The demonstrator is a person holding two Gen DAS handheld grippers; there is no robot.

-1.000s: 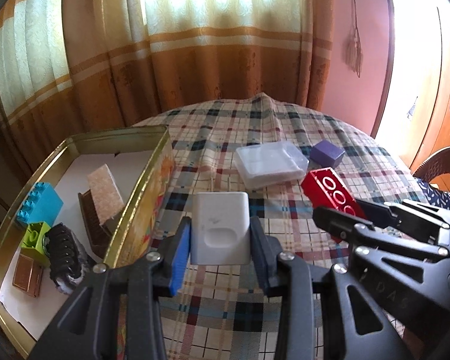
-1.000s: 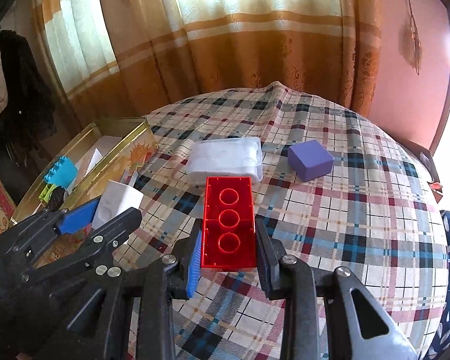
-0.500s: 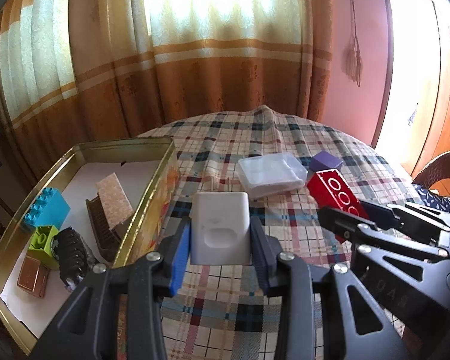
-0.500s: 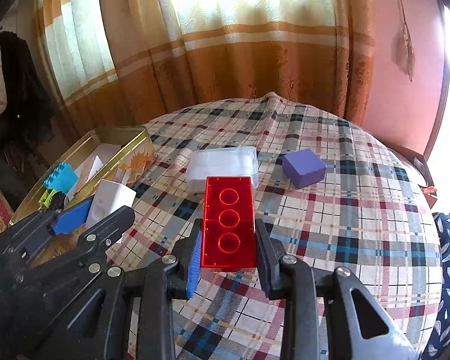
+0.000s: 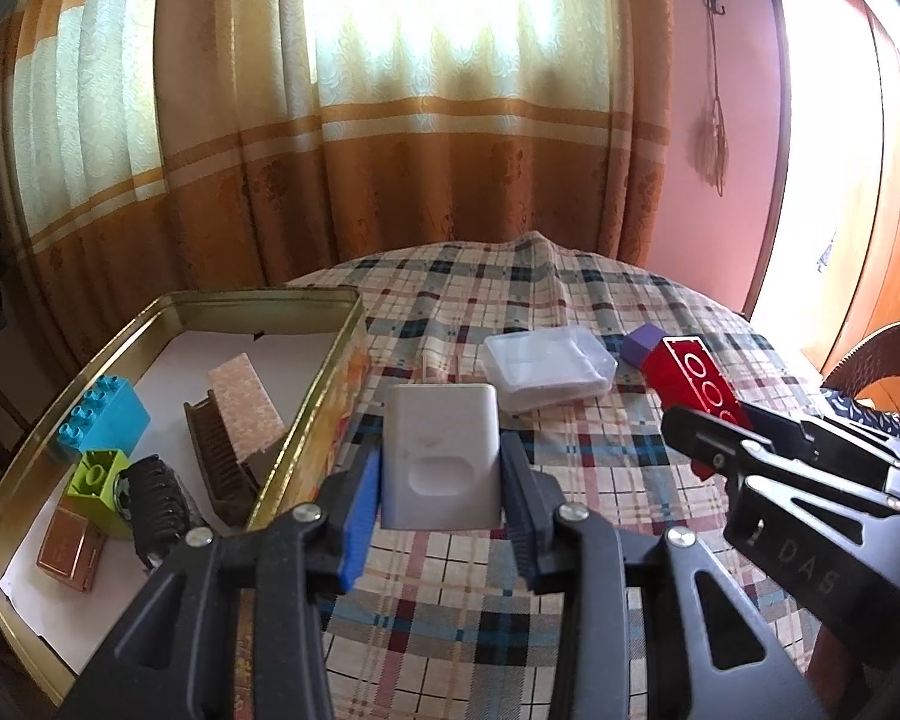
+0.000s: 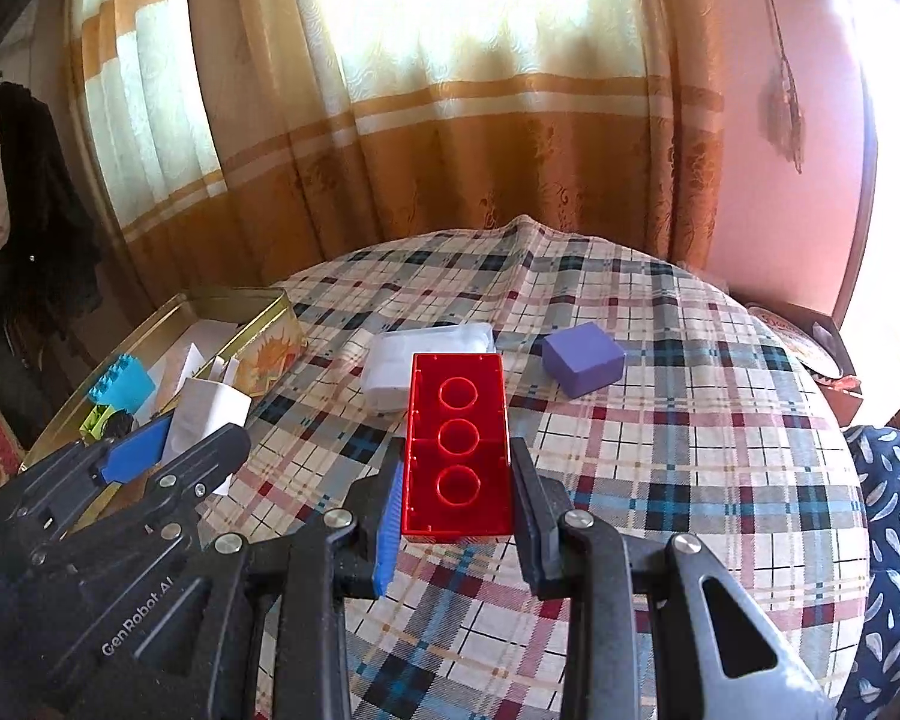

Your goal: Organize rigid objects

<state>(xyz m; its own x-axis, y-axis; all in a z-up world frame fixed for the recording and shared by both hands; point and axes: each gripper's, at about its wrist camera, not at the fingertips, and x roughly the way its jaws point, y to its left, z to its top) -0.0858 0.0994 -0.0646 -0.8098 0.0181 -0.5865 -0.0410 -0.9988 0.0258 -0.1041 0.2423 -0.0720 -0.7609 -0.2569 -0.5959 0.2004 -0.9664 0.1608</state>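
My left gripper (image 5: 441, 480) is shut on a white rounded block (image 5: 441, 456), held above the checked tablecloth just right of the gold tin (image 5: 306, 468). My right gripper (image 6: 456, 480) is shut on a red three-hole brick (image 6: 457, 444), held over the cloth; the same red brick (image 5: 696, 378) and right gripper (image 5: 744, 426) show at the right of the left wrist view. The tin holds a blue brick (image 5: 105, 414), a green brick (image 5: 99, 483), a brown comb (image 5: 216, 462), a black ribbed piece (image 5: 156, 504) and a brown tile (image 5: 69, 549).
On the cloth beyond the grippers lie a clear plastic box (image 5: 546, 366) and a purple cube (image 6: 582, 360). Curtains hang behind the round table (image 6: 690, 450). Part of a chair (image 5: 882, 354) shows at the right edge. Dark clothes (image 6: 36, 210) hang at the far left.
Both views have tipped upward a little, so the table sits lower and more curtain shows. Each gripper keeps its hold on its block.
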